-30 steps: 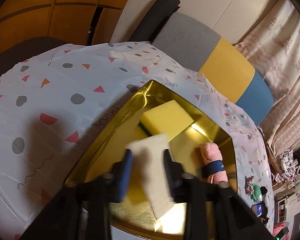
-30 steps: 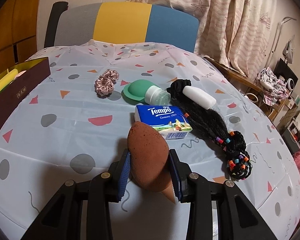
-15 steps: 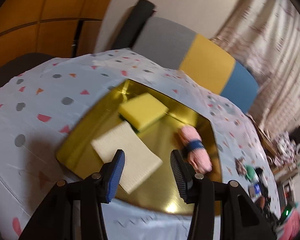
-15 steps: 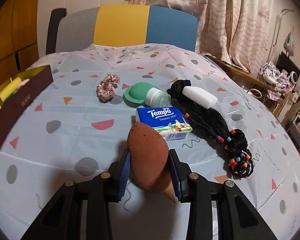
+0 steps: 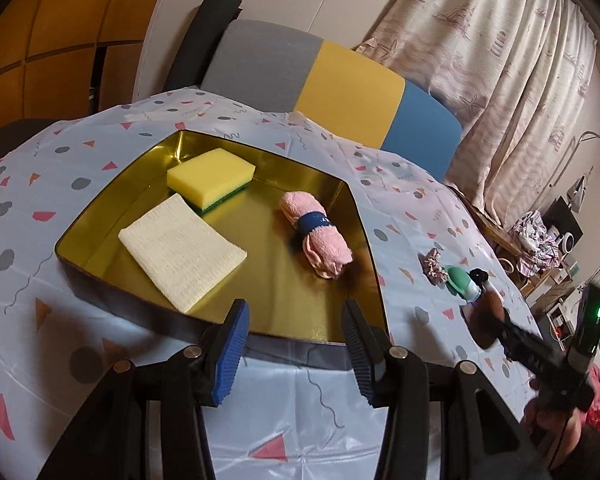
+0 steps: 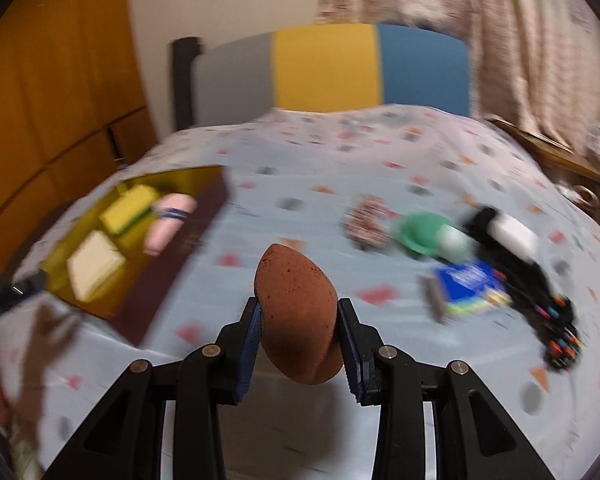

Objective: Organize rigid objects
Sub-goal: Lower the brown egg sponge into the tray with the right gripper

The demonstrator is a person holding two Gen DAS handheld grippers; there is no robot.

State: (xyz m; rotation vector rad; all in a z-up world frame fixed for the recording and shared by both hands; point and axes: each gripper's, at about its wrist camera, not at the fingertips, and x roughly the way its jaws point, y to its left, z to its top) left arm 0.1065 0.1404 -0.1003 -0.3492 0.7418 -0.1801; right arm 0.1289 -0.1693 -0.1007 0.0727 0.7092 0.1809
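Your right gripper (image 6: 298, 344) is clamped on the brown egg-shaped sponge (image 6: 298, 316), lifted over the tablecloth; your left gripper (image 5: 296, 350) hangs apart and empty before the gold box (image 5: 364, 232). Next, likely carry the sponge into that box, clear of its near wall

The box (image 5: 364, 232) serves as the landmark on the table (image 5: 300, 408). In the box, the sponge (image 5: 210, 174) lies at its far end, the folded cloth (image 5: 180, 252) just in front of the sponge, and the rolled towel (image 5: 318, 240) to the right of both. Right of the box, well apart from it, lie a scrunchie (image 6: 366, 222), a lidded container (image 6: 428, 234), a tissue pack (image 6: 470, 286) and a braided hairpiece (image 6: 540, 280). A chair (image 5: 320, 76) stands behind the box.
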